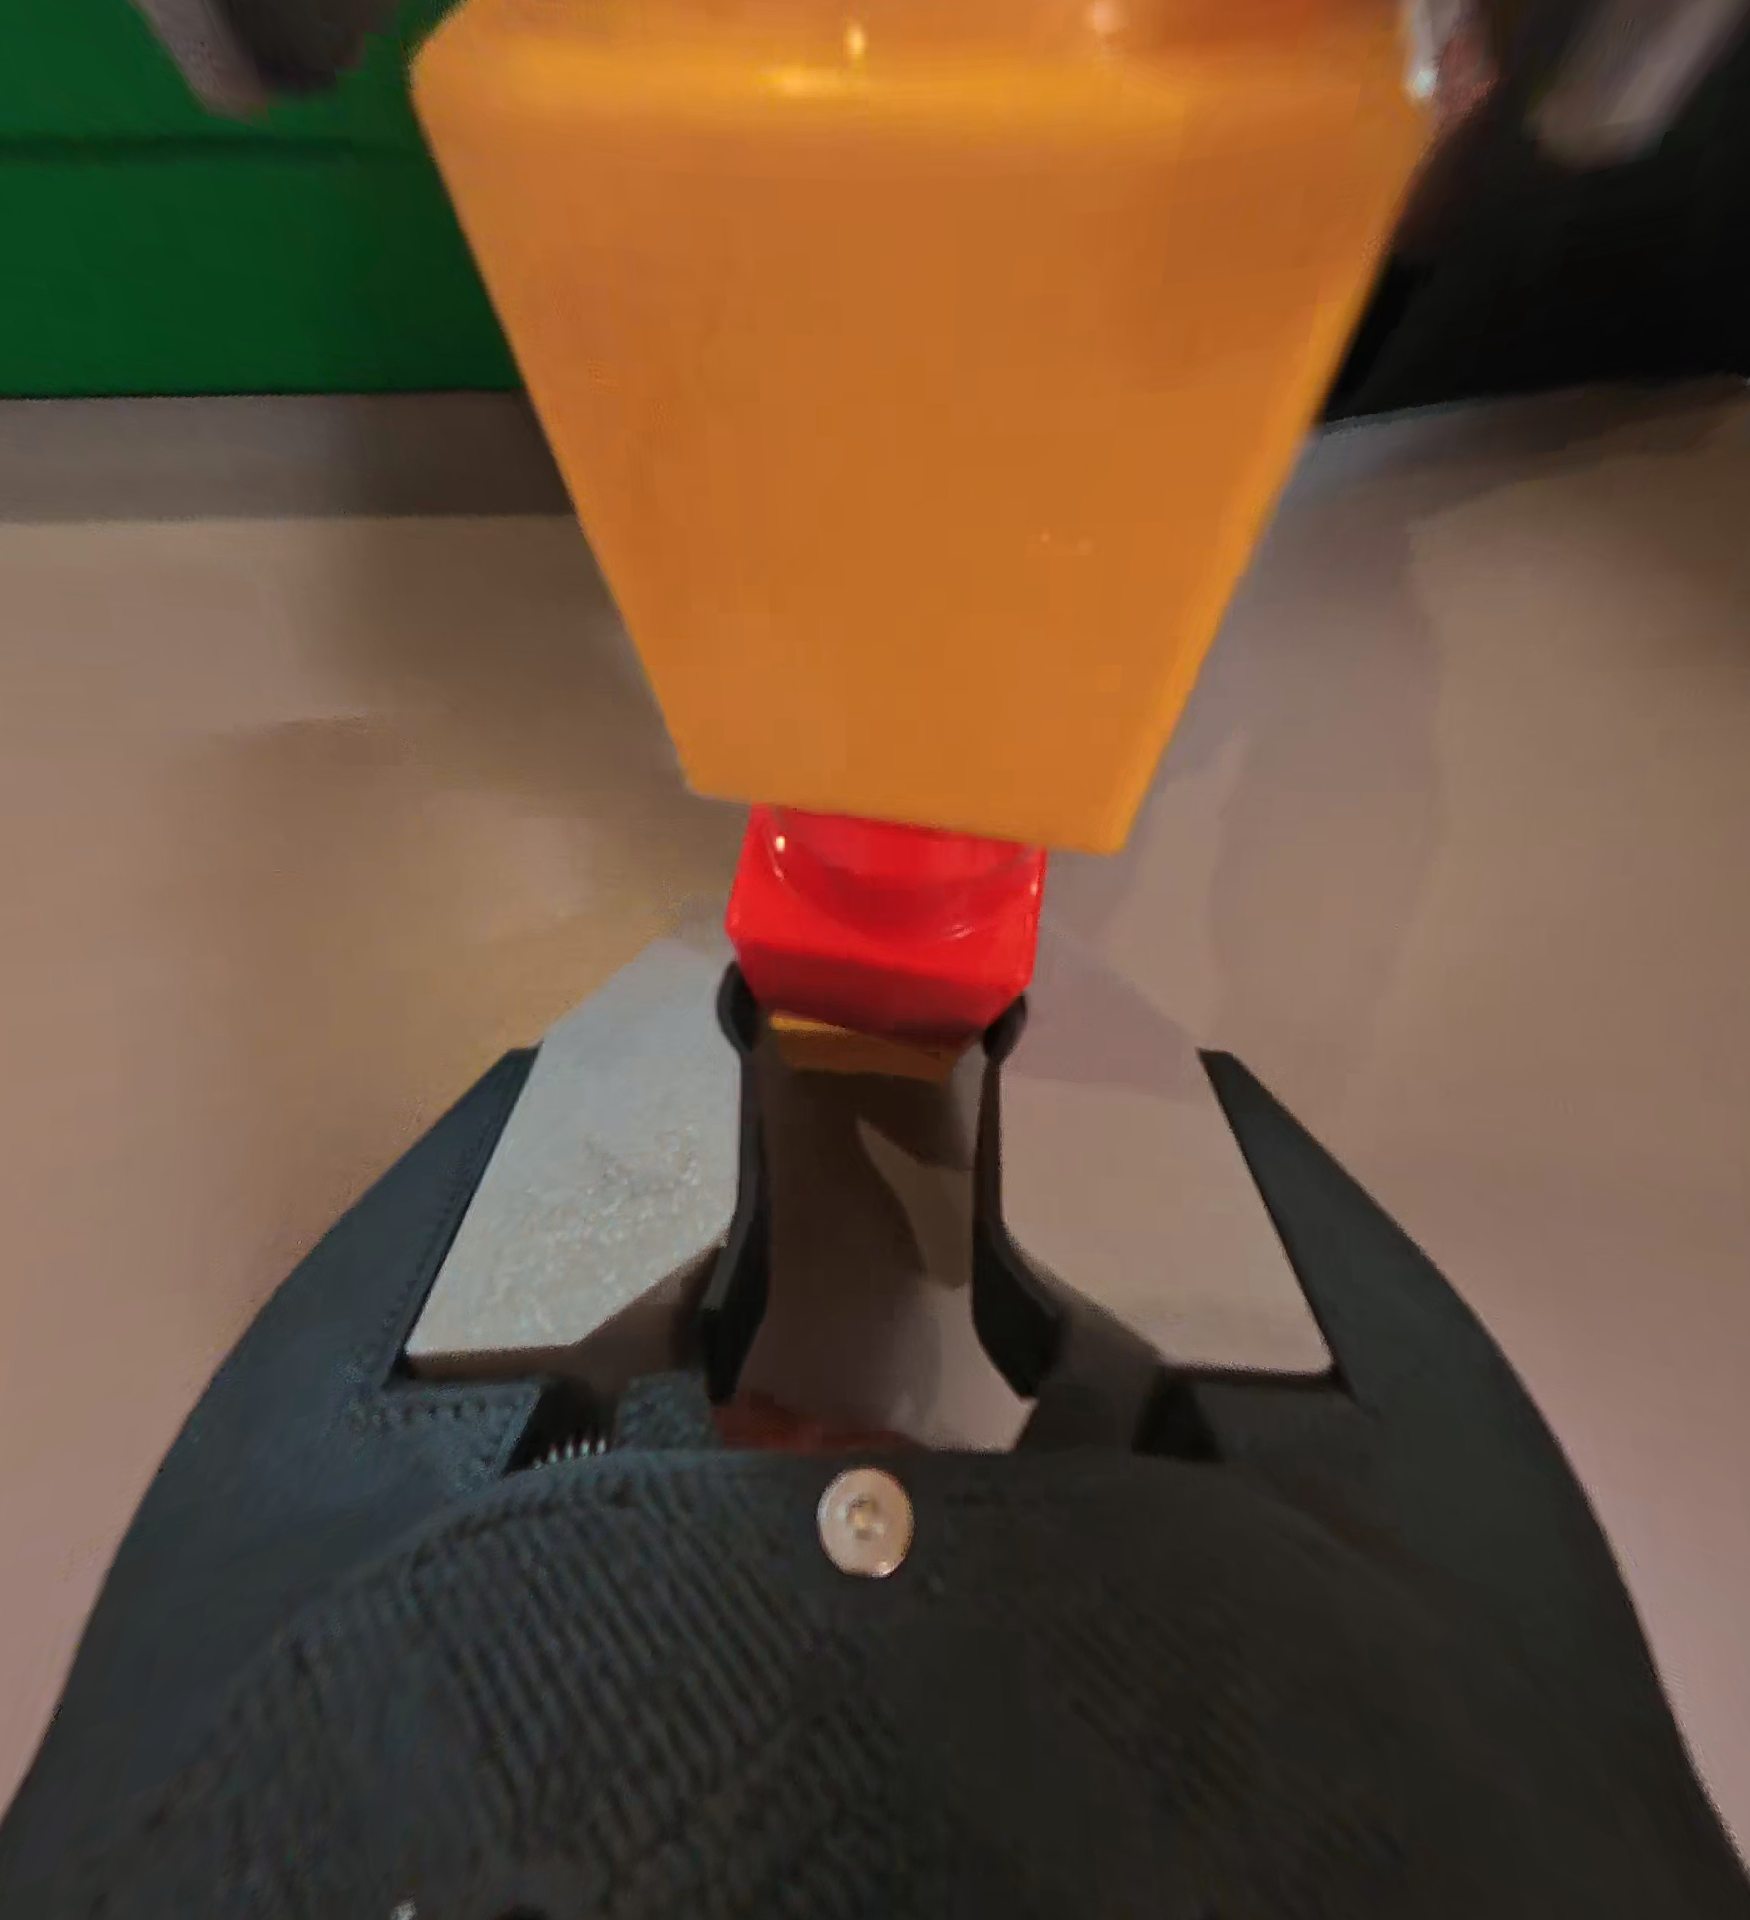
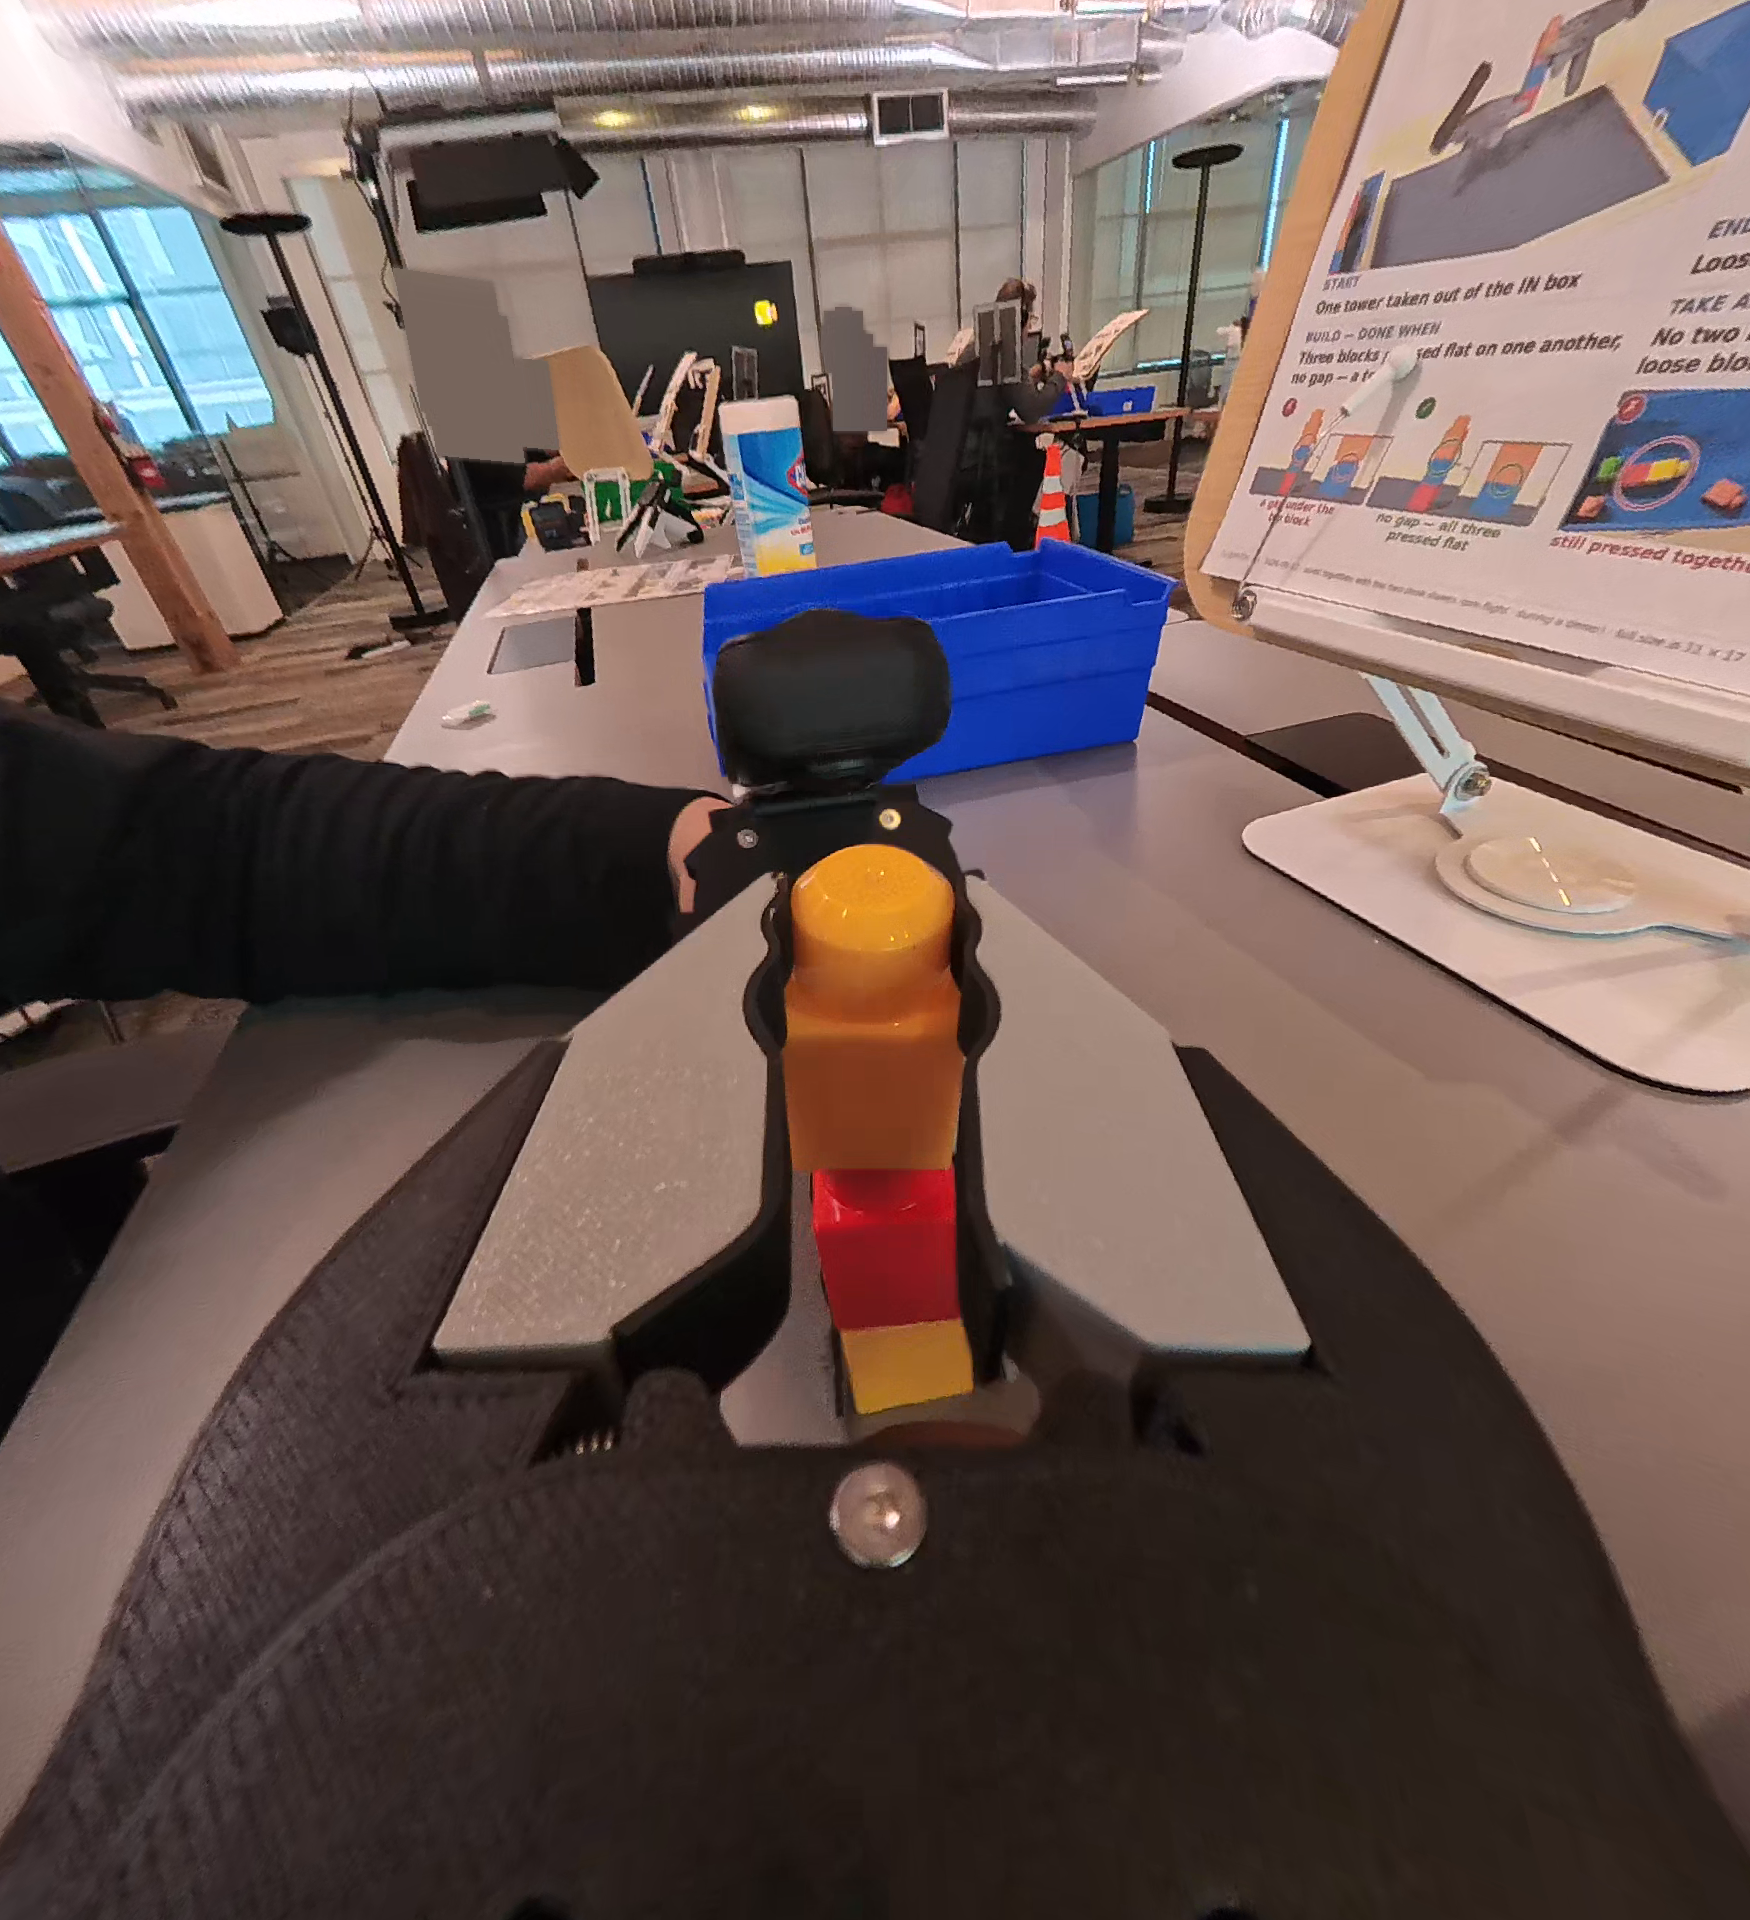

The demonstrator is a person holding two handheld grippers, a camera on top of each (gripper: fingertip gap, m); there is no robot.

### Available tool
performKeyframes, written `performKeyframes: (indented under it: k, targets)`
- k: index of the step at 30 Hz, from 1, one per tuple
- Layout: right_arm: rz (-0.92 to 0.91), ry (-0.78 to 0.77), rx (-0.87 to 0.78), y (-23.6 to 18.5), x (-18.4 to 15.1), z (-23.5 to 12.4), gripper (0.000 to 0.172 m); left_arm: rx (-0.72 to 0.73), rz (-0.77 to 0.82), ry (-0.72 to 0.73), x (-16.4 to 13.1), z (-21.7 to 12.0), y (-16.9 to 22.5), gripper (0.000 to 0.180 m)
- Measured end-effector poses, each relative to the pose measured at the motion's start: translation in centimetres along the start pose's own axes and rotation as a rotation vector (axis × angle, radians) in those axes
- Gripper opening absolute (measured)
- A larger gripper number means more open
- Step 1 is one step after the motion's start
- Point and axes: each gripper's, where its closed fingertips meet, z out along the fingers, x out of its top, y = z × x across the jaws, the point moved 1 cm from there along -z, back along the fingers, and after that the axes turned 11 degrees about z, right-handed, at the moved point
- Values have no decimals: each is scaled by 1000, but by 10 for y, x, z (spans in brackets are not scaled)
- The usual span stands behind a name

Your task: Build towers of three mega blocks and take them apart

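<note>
Right wrist view first: right gripper [image 2: 871, 997] clamped on the orange block [image 2: 871, 1070], black pads pressed on both of its sides, round stud up top. Red block [image 2: 886, 1262] under it with its stud partly showing, so not pushed flat against the orange one. Yellow block [image 2: 907, 1366] at the bottom, flush to the red. Whole stack hanging over the grey table [image 2: 1370, 1195], tilted a bit.

Behind the stack: left gripper's [image 2: 829, 831] black body with its rounded camera housing, held by a hand in a dark sleeve [image 2: 279, 862] reaching in from the left. Further back, blue bin [image 2: 1037, 665] on the table, wipes canister [image 2: 767, 488] beyond it, and an instruction board [image 2: 1536, 343] on a white stand at the right.

Left wrist view, blurry: left gripper [image 1: 871, 1023] fingertips on either side of the stack's lower end, right around where red block [image 1: 881, 935] meets a sliver of yellow [image 1: 850, 1049]. Looks closed on that bottom part, pads touching, though hard to say which of the two blocks takes the squeeze. Orange block [image 1: 912, 436] huge in the frame above, green surface [image 1: 175, 229] off behind.
</note>
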Motion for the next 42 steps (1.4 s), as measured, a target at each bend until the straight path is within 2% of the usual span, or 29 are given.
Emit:
performKeyframes:
  k: [4,6,14,18,21,31,42]
  targets:
    - [-55,-73,-51,3,-14,6,27,14,2,0,0,0,-1,38]
    - [-49,-72,-26,0,-14,7,27,14,21,1,1,-1,2,37]
    - [-23,-18,109,-21,0,-8,27,-30,15,131,30,-7,20,36]
    - [-57,20,34,-17,4,-8,27,-28,-34,174,36,-7,18,36]
    - [-117,3,-37,-14,1,-7,27,-12,-58,162,34,-7,14,36]
    - [-50,-22,128,-32,-1,-10,28,-91,-18,164,44,-6,35,36]
    - [-71,-12,87,-28,-2,-12,28,-51,-30,151,40,-7,28,36]
